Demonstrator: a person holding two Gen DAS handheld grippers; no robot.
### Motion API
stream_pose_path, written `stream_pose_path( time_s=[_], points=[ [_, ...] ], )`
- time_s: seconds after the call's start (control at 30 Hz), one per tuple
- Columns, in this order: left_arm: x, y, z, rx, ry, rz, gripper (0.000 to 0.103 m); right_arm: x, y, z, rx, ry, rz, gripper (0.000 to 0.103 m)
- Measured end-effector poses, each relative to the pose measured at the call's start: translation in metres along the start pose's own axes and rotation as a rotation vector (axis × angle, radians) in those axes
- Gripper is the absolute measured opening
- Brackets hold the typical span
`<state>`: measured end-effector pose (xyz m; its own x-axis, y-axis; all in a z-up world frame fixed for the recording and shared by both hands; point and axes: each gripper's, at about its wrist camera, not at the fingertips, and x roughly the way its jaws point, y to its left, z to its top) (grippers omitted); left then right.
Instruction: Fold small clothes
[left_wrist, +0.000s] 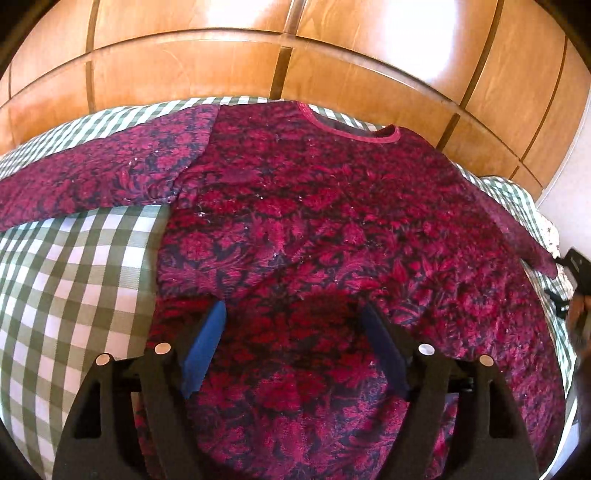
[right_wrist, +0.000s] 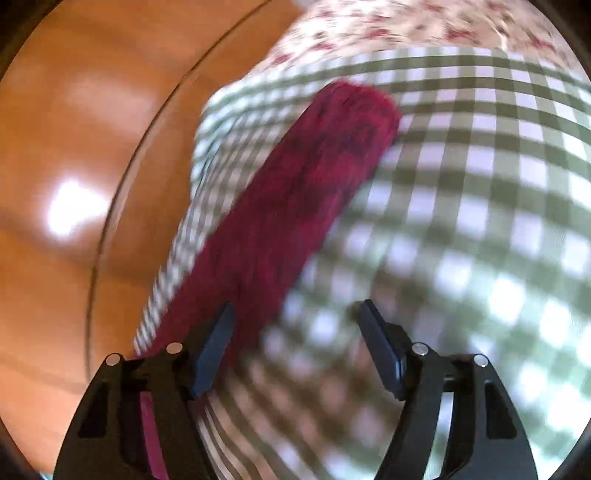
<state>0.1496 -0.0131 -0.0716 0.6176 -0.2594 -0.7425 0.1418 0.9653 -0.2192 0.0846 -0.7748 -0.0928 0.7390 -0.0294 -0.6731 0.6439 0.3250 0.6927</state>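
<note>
A red sweater with a dark flower pattern lies flat on a green-and-white checked cloth, neckline at the far side, one sleeve stretched out to the left. My left gripper hovers over the sweater's lower body, blue pads wide apart, nothing pinched between them. In the blurred right wrist view the other sleeve runs up and away over the checked cloth. My right gripper stands open just right of that sleeve, its left pad beside the sleeve's edge, nothing between the pads.
A glossy wooden wardrobe front rises behind the bed. A flowered fabric lies beyond the checked cloth. At the right edge of the left wrist view a dark gripper part and a hand show.
</note>
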Motion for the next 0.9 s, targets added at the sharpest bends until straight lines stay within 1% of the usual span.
stream_pose_path(
  time_s=[0.07,0.13,0.17,0.2,0.23,0.27,0.3,0.37,0.4,0.43,0.5,0.57,0.67,0.73,0.83,0.9],
  points=[
    [0.003,-0.001,0.002,0.002,0.001,-0.002,0.077,0.007,0.004,0.014,0.013,-0.025,-0.018,0.074],
    [0.005,-0.002,0.003,0.003,0.005,-0.002,0.078,0.017,0.011,0.026,-0.021,-0.028,-0.064,0.073],
    [0.005,-0.002,0.003,0.006,0.006,-0.003,0.079,0.021,0.014,0.030,-0.044,-0.028,-0.083,0.068],
    [0.005,-0.002,0.003,0.007,0.007,-0.002,0.079,0.025,0.022,0.031,-0.094,-0.023,-0.113,0.054],
    [0.005,-0.002,0.003,0.008,0.008,-0.001,0.079,0.026,0.026,0.029,-0.126,-0.013,-0.129,0.042],
    [0.006,-0.003,0.003,0.008,0.008,0.000,0.079,0.025,0.027,0.029,-0.165,-0.001,-0.137,0.017],
    [0.006,-0.003,0.003,0.007,0.008,0.000,0.079,0.018,0.030,0.026,-0.214,-0.008,-0.142,0.012],
    [0.006,-0.003,0.003,0.007,0.008,-0.001,0.079,0.005,0.036,0.029,-0.287,-0.064,-0.145,0.009],
    [0.005,-0.003,0.003,0.008,0.008,0.000,0.079,0.002,0.034,0.032,-0.327,-0.100,-0.200,0.009],
    [0.006,-0.002,0.003,0.009,0.008,0.000,0.079,0.005,0.024,0.038,-0.318,-0.101,-0.266,0.009],
    [0.007,-0.002,0.004,0.013,0.011,-0.006,0.081,0.019,0.008,0.042,-0.269,-0.058,-0.288,0.009],
    [0.007,-0.002,0.004,0.015,0.012,-0.003,0.081,0.021,0.016,0.032,-0.331,-0.083,-0.324,0.009],
    [0.007,-0.001,0.005,0.013,0.012,-0.010,0.082,0.025,0.025,0.027,-0.350,-0.085,-0.346,0.009],
    [0.008,-0.001,0.005,0.017,0.014,-0.018,0.085,0.019,0.038,0.025,-0.374,-0.095,-0.330,0.010],
    [0.008,-0.003,0.005,0.025,0.017,-0.027,0.089,0.005,0.066,0.012,-0.434,-0.106,-0.258,0.010],
    [0.008,-0.004,0.005,0.026,0.016,-0.029,0.089,-0.002,0.090,-0.001,-0.482,-0.095,-0.189,0.010]
  ],
)
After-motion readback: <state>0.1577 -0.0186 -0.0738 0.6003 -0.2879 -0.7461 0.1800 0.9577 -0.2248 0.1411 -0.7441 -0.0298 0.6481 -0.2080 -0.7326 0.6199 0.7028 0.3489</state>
